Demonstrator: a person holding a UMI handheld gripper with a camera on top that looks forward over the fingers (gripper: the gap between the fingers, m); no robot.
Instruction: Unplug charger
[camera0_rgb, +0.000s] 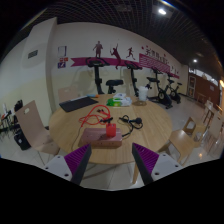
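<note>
A round wooden table (75, 128) stands ahead of me. Near its front edge lies a pinkish block (106, 140) with a small red piece (109, 129) on top; I cannot tell if this is the charger. A red cable (94, 117) loops behind it, and a black cable (133, 123) lies to its right. My gripper (112, 163) is open and empty, its purple-padded fingers (80, 160) spread wide just short of the table's front edge, the pinkish block just ahead of them and between their lines.
A green thing (115, 101) and a pale container (128, 100) sit at the table's far side. Wooden chairs stand at the left (33, 127) and right (186, 141). Exercise bikes (165, 92) line the back wall.
</note>
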